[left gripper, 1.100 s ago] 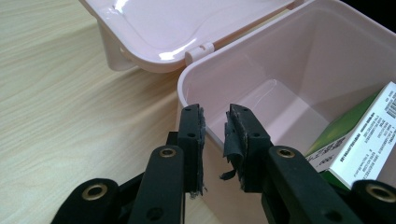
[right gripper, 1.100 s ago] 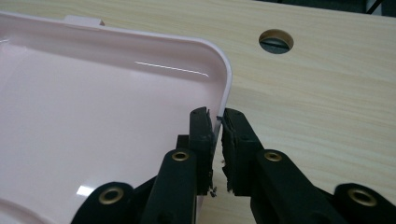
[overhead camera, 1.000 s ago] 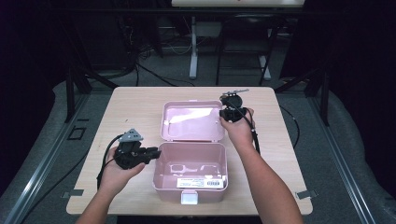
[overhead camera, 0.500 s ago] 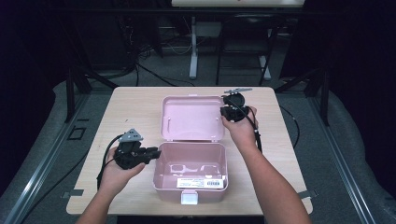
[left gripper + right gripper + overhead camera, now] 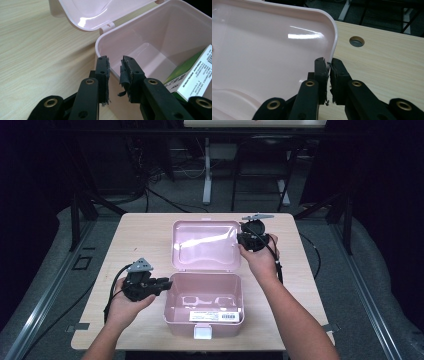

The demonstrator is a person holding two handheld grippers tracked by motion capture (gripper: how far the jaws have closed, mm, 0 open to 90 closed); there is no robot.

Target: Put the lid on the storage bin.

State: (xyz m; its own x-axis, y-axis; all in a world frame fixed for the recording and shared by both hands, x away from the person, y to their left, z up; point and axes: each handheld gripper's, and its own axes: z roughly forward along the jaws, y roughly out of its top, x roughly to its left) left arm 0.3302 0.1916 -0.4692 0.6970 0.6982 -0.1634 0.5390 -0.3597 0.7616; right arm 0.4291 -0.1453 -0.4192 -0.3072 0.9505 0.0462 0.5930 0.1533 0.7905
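A pink plastic box (image 5: 202, 322) stands open on the wooden table, its hinged lid (image 5: 205, 245) tilted up behind it. My left gripper (image 5: 167, 284) sits at the box's left wall; in the left gripper view the jaws (image 5: 115, 70) straddle the rim of that wall (image 5: 155, 32) and hold it. My right gripper (image 5: 241, 240) is at the lid's right edge. In the right gripper view its jaws (image 5: 329, 66) are nearly together, pinching the lid's rim (image 5: 333, 35). A green and white carton (image 5: 197, 72) with a barcode lies inside the box.
The table (image 5: 140, 235) has bare wood to the left and right of the box and a round cable hole (image 5: 356, 41) just past the lid. Black cables trail from both grippers. Dark floor, stands and cables lie beyond the far edge.
My right hand has risen a little with the lid's right edge, so the lid stands slightly steeper. The left hand and the box have not moved.
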